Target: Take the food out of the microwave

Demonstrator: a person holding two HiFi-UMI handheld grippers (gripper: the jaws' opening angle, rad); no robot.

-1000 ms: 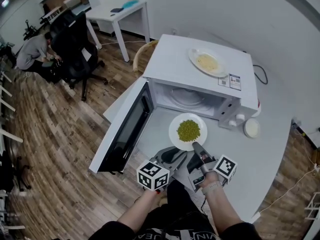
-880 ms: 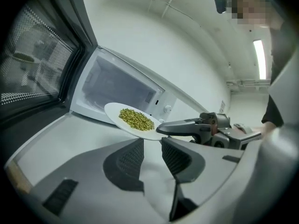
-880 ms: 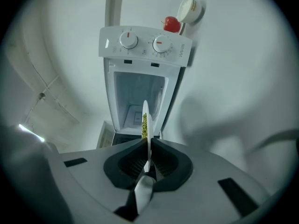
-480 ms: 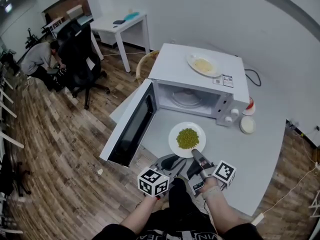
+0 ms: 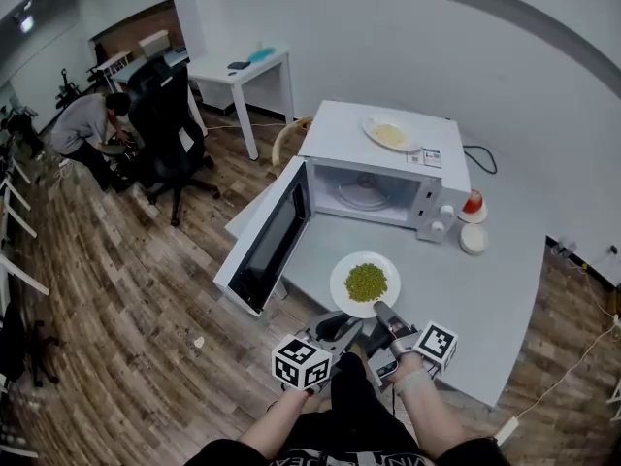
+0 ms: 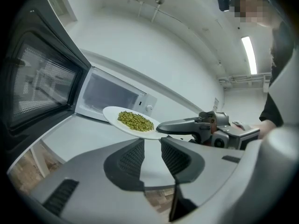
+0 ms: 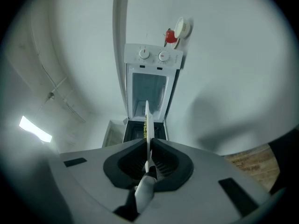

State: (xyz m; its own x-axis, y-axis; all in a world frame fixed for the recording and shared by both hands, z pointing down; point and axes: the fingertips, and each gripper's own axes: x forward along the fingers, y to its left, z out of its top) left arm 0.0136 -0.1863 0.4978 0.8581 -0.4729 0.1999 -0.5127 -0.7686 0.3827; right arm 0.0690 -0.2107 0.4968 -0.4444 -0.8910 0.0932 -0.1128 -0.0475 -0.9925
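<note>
A white plate of green peas [image 5: 366,282] hangs over the grey table [image 5: 485,309], in front of the open microwave [image 5: 383,178]. My right gripper [image 5: 379,310] is shut on the plate's near rim. In the right gripper view the plate [image 7: 146,120] stands edge-on between the pads. My left gripper [image 5: 342,322] is just left of it, below the rim, open with nothing between its fingers. In the left gripper view the plate [image 6: 135,122] floats beyond the left gripper [image 6: 152,142].
The microwave door [image 5: 270,246] swings out to the left over the table's edge. A second plate of pale food [image 5: 390,134] lies on top of the microwave. A red item [image 5: 473,203] and a white dish [image 5: 473,239] stand to its right. A person crouches by an office chair [image 5: 175,124] far left.
The plate of peas has come out from the microwave's mouth towards me over the table. Both grippers moved back with it. The right grip on the rim stayed the same.
</note>
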